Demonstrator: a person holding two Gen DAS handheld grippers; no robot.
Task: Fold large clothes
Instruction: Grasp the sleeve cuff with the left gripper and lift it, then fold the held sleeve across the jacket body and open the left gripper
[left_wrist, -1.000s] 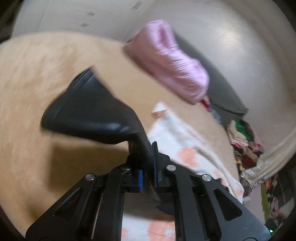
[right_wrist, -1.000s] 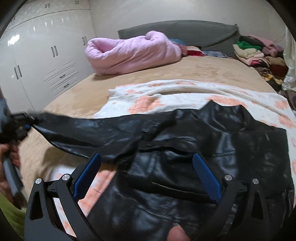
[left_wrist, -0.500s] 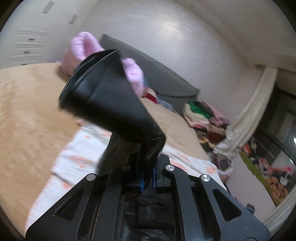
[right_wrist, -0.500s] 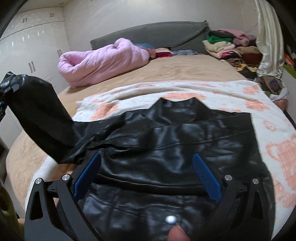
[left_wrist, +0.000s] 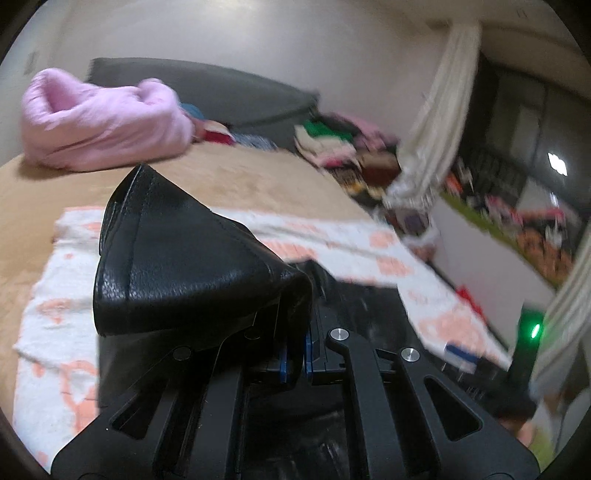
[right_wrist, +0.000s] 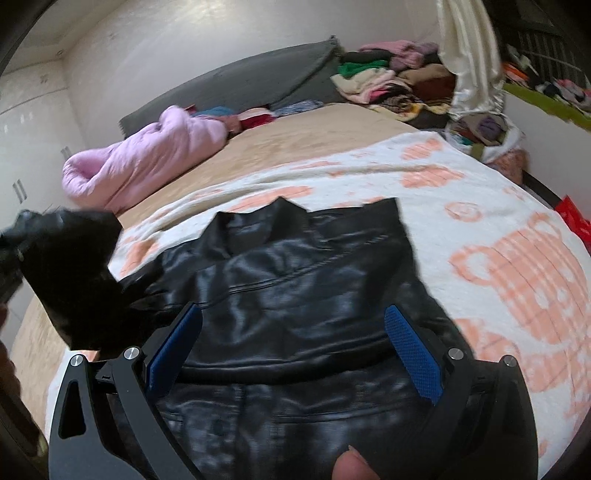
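Black jacket (right_wrist: 295, 295) lies flat on blanket (right_wrist: 498, 229) on bed, collar far side. My left tongs (left_wrist: 295, 354) clenched on sleeve (left_wrist: 177, 266), lifted. My right tongs (right_wrist: 291, 350) gape wide, empty, above jacket.

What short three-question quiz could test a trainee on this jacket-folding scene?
1. True or false: the right gripper is shut on the black jacket.
2. Which gripper holds the sleeve? A) left B) right
3. What colour is the bundled quilt near the headboard?

Key: 1. False; it is open above the jacket. 2. A, the left gripper. 3. Pink.
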